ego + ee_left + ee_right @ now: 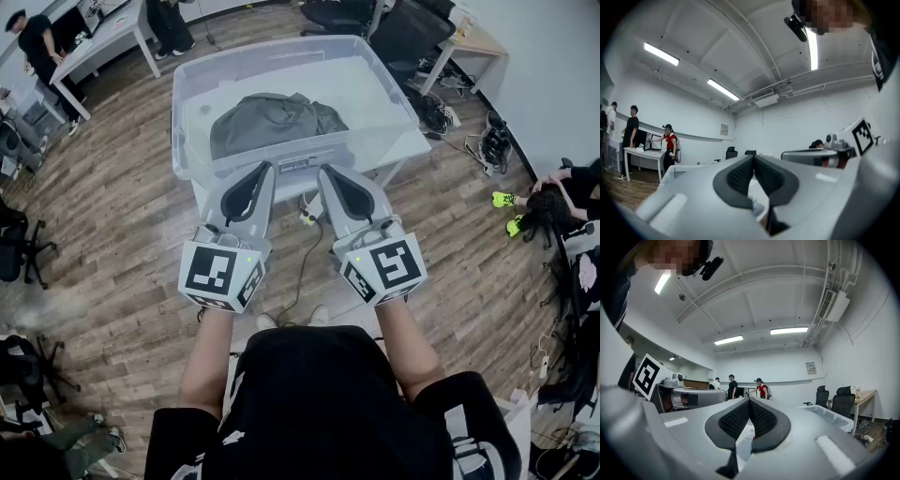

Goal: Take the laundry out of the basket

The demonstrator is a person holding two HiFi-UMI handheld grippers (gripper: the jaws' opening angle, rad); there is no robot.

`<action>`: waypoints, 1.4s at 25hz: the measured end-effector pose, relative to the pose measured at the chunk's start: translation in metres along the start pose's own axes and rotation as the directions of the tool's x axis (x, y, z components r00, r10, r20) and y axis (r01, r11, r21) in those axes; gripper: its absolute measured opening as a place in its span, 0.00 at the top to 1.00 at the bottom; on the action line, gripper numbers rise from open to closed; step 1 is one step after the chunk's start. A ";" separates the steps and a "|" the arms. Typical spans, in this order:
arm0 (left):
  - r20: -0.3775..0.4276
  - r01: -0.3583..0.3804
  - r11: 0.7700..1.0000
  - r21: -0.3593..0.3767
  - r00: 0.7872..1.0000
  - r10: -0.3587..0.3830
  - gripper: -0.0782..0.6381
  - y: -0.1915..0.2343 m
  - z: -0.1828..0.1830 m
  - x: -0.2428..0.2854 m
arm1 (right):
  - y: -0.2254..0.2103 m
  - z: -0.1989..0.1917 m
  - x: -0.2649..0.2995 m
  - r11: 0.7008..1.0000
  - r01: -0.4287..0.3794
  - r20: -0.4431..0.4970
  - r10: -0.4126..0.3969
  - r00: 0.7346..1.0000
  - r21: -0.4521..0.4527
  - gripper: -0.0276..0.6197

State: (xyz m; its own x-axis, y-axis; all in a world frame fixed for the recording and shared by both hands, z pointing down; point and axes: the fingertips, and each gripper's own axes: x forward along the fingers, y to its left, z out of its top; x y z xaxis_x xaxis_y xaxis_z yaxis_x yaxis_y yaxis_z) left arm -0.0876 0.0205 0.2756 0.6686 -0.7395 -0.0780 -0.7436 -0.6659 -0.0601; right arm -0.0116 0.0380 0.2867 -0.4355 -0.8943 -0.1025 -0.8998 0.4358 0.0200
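Observation:
A clear plastic basket [192, 131] stands on a small white table in the head view, with a crumpled grey-green garment [272, 122] lying in it. My left gripper [267, 169] and right gripper [323, 172] are held side by side just short of the basket's near rim, both pointing level towards it. Both are shut with nothing between the jaws. In the left gripper view my left gripper [753, 158] shows its pads touching at the tips. The right gripper view shows my right gripper [749, 401] the same way, with the basket's rim [834, 416] beyond it.
Cables [302, 258] trail on the wooden floor under the table. Black office chairs [403, 28] stand behind the basket, a white desk [103, 42] with people at the back left. A person [553, 202] sits on the floor at the right.

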 end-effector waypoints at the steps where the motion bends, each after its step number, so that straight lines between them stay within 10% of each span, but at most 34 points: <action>1: -0.010 -0.003 1.000 0.000 1.000 0.003 0.88 -0.003 -0.002 0.001 | -0.001 0.000 -0.002 1.000 -0.005 -0.002 0.005 1.000 0.001 0.96; 35: -0.075 -0.109 0.992 0.056 0.991 0.113 0.88 -0.062 -0.017 0.034 | -0.048 -0.007 -0.038 0.988 -0.144 0.036 0.142 0.989 0.058 0.96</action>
State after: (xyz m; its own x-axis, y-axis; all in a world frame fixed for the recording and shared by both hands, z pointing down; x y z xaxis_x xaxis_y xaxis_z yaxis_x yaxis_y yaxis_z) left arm -0.0187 0.0355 0.2936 0.5789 -0.8153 -0.0095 -0.8113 -0.5748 -0.1071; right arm 0.0476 0.0507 0.2965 -0.5573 -0.8193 -0.1348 -0.8248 0.5649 -0.0235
